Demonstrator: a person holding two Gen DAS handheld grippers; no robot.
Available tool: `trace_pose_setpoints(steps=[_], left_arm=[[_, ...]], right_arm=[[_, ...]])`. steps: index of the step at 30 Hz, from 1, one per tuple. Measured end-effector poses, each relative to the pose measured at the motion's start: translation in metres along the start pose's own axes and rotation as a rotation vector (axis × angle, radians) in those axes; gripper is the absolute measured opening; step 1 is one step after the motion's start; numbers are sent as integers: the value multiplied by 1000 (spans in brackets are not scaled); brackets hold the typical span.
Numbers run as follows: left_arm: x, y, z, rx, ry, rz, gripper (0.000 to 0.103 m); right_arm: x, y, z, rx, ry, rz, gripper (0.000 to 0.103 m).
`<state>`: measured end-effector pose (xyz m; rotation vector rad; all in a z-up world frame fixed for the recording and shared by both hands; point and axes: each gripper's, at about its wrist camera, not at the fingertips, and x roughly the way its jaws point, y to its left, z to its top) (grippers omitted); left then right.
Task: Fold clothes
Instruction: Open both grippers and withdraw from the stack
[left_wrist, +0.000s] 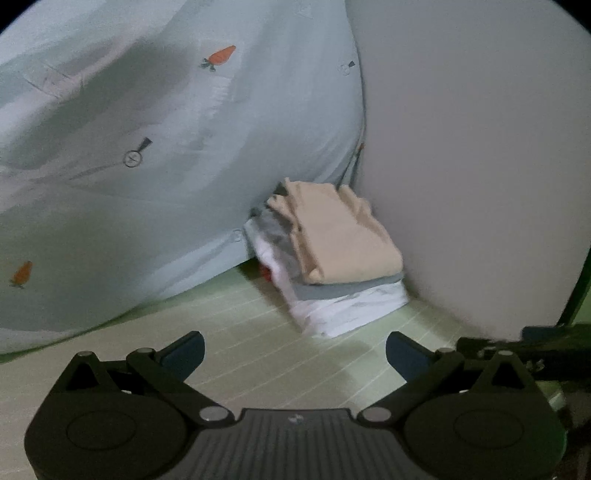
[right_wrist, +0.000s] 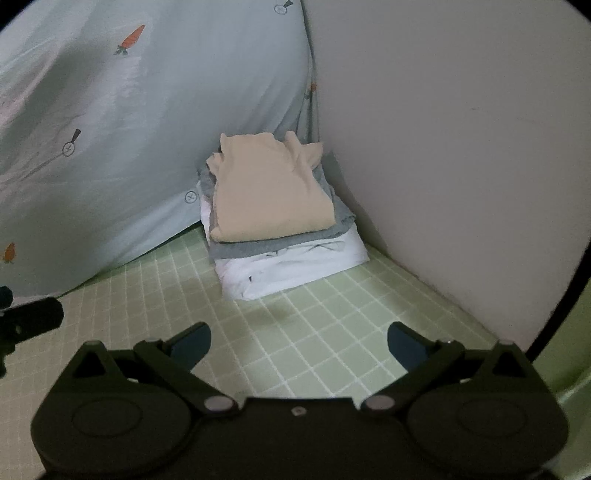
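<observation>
A stack of folded clothes sits in the corner on the green checked sheet (right_wrist: 314, 332). On top lies a beige garment (right_wrist: 269, 199) (left_wrist: 343, 236), under it a grey one (right_wrist: 258, 247) (left_wrist: 343, 290), and a white one (right_wrist: 291, 269) (left_wrist: 351, 310) at the bottom. My left gripper (left_wrist: 295, 354) stands open, empty, well short of the stack. My right gripper (right_wrist: 299, 345) is also open and empty, a little in front of the stack. Part of the right gripper (left_wrist: 532, 350) shows at the right edge of the left wrist view.
A pale blue quilt with carrot prints (left_wrist: 166, 147) (right_wrist: 147, 110) rises at the left, touching the stack. A plain wall (left_wrist: 480, 147) (right_wrist: 461, 147) bounds the right side. The left gripper's dark body (right_wrist: 29, 325) shows at the left edge of the right wrist view.
</observation>
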<state>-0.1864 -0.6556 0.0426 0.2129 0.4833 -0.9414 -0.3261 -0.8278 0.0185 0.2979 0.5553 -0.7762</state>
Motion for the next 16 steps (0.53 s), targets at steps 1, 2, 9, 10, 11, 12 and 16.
trace_pose_setpoints(steps=[1, 2, 9, 10, 11, 12, 16], left_arm=[[-3, 1, -1, 6, -3, -4, 103], [-6, 1, -2, 10, -6, -9, 103], [-19, 2, -5, 5, -19, -36, 103], [-20, 2, -6, 3, -18, -40, 103], [-21, 1, -6, 1, -18, -43, 103], [-22, 1, -6, -1, -18, -46, 103], [-23, -1, -5, -4, -19, -56, 103]], right_arm=[[-2, 1, -1, -2, -1, -3, 103], [-4, 3, -2, -3, -1, -4, 103], [-16, 6, -10, -8, -5, -9, 103], [-18, 6, -10, -9, -6, -12, 103], [-19, 6, -11, -11, -7, -14, 103], [-21, 5, -12, -12, -8, -17, 103], [-25, 3, -15, -11, -11, -25, 103]])
